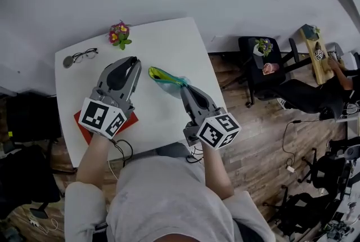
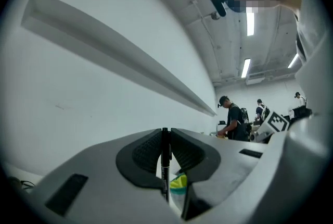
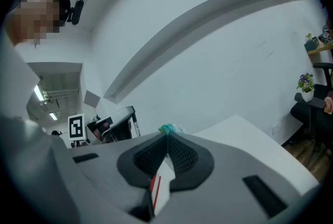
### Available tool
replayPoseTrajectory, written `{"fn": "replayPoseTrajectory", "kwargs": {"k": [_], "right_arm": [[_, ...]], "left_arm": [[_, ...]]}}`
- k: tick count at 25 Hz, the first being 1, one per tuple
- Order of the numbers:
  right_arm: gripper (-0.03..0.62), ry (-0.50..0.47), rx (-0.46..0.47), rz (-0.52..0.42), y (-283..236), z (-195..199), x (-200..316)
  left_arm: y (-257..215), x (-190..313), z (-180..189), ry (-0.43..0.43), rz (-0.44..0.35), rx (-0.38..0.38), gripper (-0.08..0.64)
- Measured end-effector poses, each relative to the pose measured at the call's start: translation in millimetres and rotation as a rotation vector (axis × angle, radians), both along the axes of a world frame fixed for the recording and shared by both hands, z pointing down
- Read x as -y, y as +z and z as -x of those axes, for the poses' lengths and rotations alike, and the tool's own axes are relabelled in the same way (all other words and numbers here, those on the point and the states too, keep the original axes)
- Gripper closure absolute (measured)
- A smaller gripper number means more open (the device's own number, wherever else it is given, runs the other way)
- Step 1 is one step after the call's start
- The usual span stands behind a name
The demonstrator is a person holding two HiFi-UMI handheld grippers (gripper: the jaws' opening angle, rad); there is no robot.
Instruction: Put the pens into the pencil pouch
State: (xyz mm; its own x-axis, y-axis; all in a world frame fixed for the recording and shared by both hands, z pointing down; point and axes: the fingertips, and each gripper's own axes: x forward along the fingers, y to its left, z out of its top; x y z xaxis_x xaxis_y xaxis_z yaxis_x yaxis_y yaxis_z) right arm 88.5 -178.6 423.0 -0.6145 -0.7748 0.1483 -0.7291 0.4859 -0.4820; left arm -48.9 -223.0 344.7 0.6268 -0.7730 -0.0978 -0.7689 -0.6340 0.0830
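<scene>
Left gripper (image 2: 165, 133) pinches a black pen (image 2: 165, 165); right gripper (image 3: 167, 140) pinches the pencil pouch (image 1: 165, 76).

glasses (image 1: 84, 55) left of flowerpot (image 1: 119, 34) at table (image 1: 169, 46) rear; pouch (image 1: 165, 76) before them

My left gripper (image 1: 134, 62) points far and slightly right, its jaws pressed together on a thin black pen (image 2: 165, 158). My right gripper (image 1: 184, 89), just right of it, angles far-left, jaws clamped on the pencil pouch (image 1: 165, 76) edge. My left forearm (image 1: 91, 159) and right forearm (image 1: 216, 170) are bare.
</scene>
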Motion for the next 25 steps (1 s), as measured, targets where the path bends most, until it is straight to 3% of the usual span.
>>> {"fn": "replayPoseTrajectory", "kwargs": {"k": [7, 11, 25], "right_arm": [[0.558, -0.054, 0.017, 0.004, 0, 17, 0], [0.558, -0.074, 0.033, 0.003, -2, 25, -1], [0.558, -0.108, 0.072, -0.018, -17, 30, -10]], "left_arm": [[-64, -15, 13, -0.035, -0.135, -0.170, 0.488], [-78, -20, 8, -0.019, -0.172, -0.219, 0.488], [-47, -16, -19, 0.009, -0.078, -0.293, 0.488]]}}
